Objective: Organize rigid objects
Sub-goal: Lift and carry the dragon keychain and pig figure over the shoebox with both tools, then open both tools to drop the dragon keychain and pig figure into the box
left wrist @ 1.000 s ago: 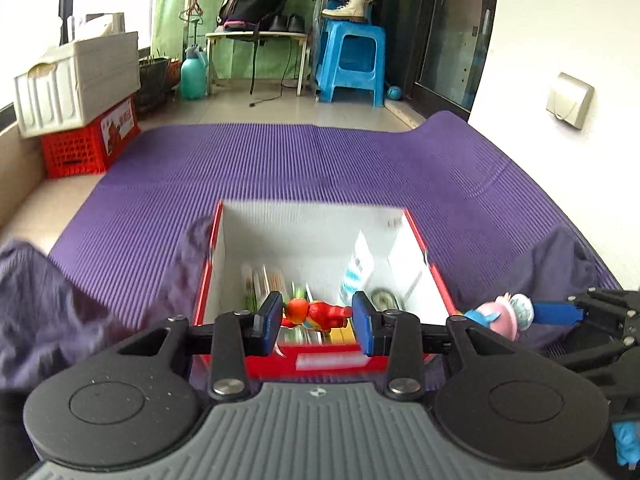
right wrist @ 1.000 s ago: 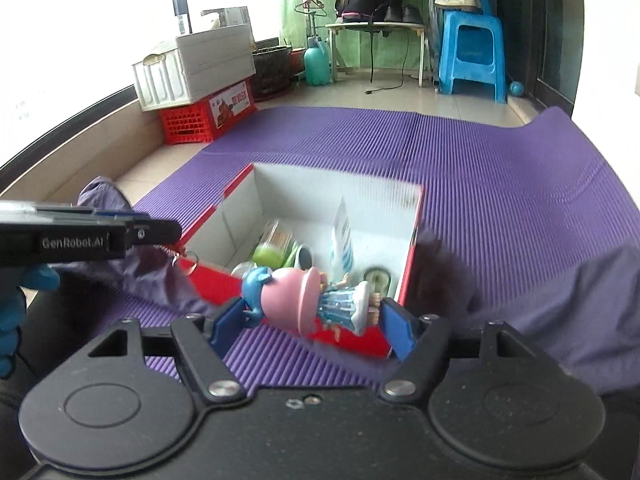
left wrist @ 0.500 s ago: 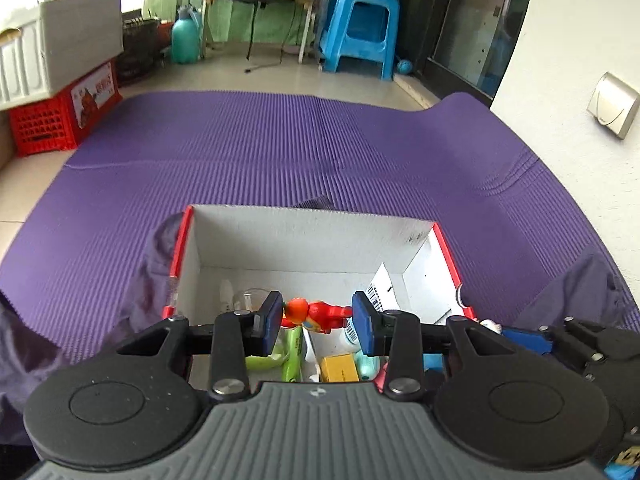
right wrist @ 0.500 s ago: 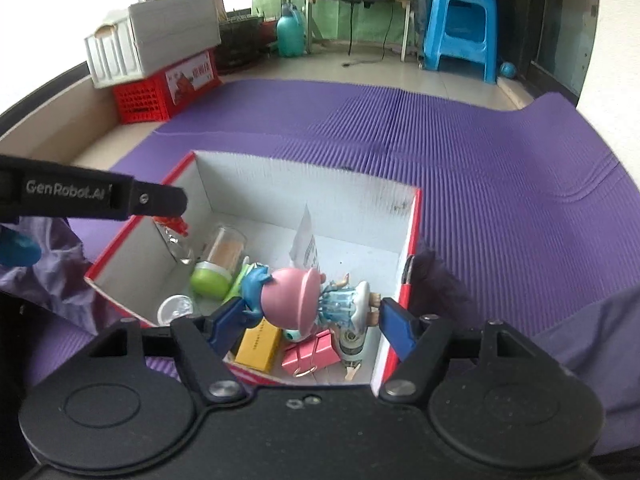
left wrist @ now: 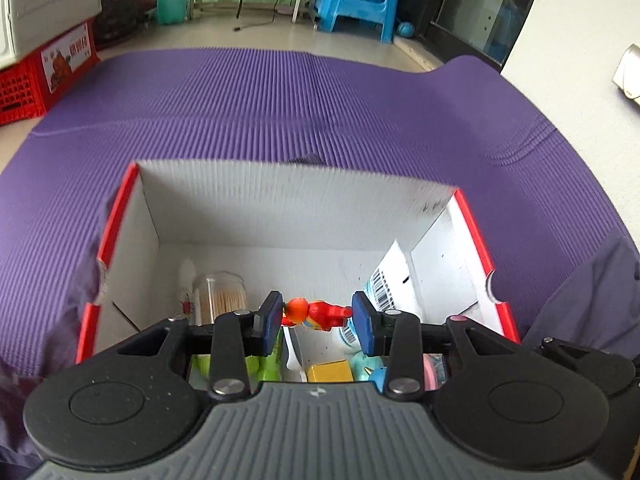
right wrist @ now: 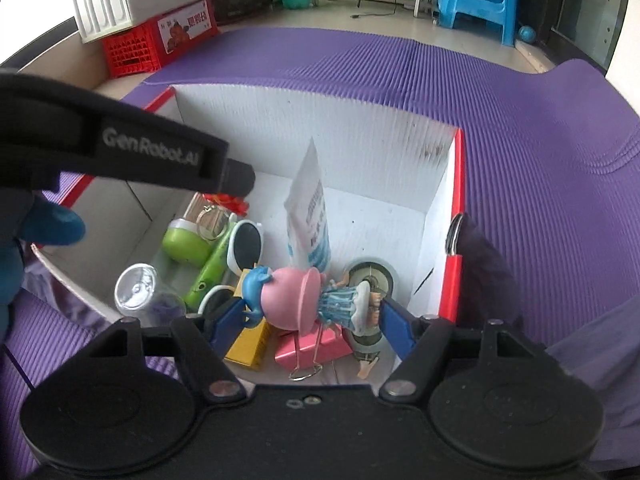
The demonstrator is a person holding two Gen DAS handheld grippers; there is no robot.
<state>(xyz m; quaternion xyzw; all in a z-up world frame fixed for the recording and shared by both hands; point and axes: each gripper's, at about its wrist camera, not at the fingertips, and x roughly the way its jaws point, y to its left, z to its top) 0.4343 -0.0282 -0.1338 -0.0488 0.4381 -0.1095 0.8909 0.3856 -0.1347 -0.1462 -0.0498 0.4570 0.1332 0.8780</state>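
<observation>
Two toy figures held sideways over a red-edged cardboard box [left wrist: 476,240].
Left gripper [left wrist: 316,317] clamps the red figurine [left wrist: 320,314] lengthwise between its pads; right gripper [right wrist: 310,316] likewise clamps the pink-hatted doll [right wrist: 304,300].

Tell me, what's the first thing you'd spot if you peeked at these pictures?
Probably the two toys held over the red-edged white box on the purple mat. The right gripper squeezes a doll with a big pink hat, and the left gripper pinches a tiny red and orange figure. Below them the box is a colourful jumble: a yellow block, a pink binder clip and a green-capped jar.
</observation>
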